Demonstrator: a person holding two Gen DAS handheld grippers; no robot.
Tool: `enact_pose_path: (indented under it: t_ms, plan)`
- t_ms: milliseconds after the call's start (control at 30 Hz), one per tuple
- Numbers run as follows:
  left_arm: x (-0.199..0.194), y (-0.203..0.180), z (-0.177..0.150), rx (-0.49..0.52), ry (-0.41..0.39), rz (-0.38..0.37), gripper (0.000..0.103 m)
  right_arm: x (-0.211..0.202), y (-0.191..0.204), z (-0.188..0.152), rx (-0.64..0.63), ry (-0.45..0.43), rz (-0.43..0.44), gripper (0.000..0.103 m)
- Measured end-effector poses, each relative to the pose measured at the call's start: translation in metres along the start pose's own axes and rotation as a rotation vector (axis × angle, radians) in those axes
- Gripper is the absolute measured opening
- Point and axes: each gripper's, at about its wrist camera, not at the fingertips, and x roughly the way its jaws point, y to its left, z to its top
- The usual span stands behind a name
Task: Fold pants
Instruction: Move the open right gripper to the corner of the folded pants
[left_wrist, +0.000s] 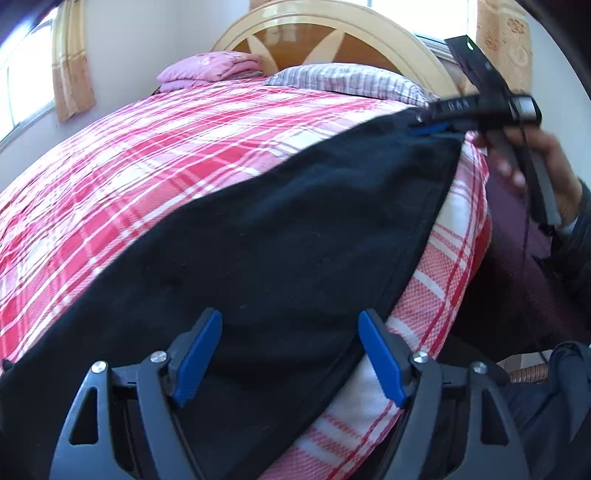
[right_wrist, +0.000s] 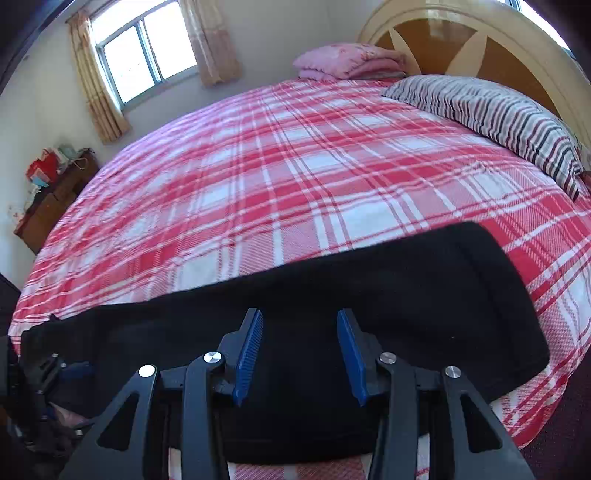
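Observation:
Black pants lie flat along the near edge of a bed with a red and white plaid cover. My left gripper is open just above the pants, holding nothing. In the left wrist view my right gripper shows at the pants' far end, over the corner of the cloth. In the right wrist view the pants stretch across the bed's edge and my right gripper is open over them, empty. The left gripper shows at the far left end of the pants.
A striped pillow and a folded pink blanket lie by the wooden headboard. A window with curtains and a brown cabinet stand beyond the bed. The person's arm is at the right.

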Motion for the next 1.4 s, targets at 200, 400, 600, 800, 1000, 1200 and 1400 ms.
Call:
enact_pose_path:
  t_ms: [200, 400, 600, 800, 1000, 1200, 1400]
  plan:
    - [-0.045, 0.058, -0.021, -0.085, -0.051, 0.160, 0.079, -0.013, 0.021, 0.001, -0.071, -0.032, 0.039, 0.044]
    - [-0.057, 0.152, -0.053, -0.351, 0.021, 0.254, 0.081, 0.010, 0.022, -0.005, -0.065, 0.001, 0.041, 0.045]
    - [-0.050, 0.145, -0.049, -0.349, -0.006, 0.258, 0.087, -0.018, 0.001, 0.005, -0.031, -0.084, 0.021, 0.045]
    - [-0.069, 0.117, -0.031, -0.318, -0.090, 0.197, 0.091, -0.078, -0.102, 0.015, 0.259, -0.219, -0.053, 0.045]
    - [-0.051, 0.099, -0.024, -0.300, -0.075, 0.151, 0.095, -0.067, -0.155, -0.006, 0.430, -0.140, 0.061, 0.045]
    - [-0.043, 0.100, -0.038, -0.300, -0.037, 0.204, 0.095, -0.046, -0.159, -0.016, 0.437, -0.054, 0.092, 0.045]
    - [-0.046, 0.110, -0.057, -0.368, -0.038, 0.218, 0.095, -0.043, -0.158, -0.013, 0.401, -0.086, 0.051, 0.045]
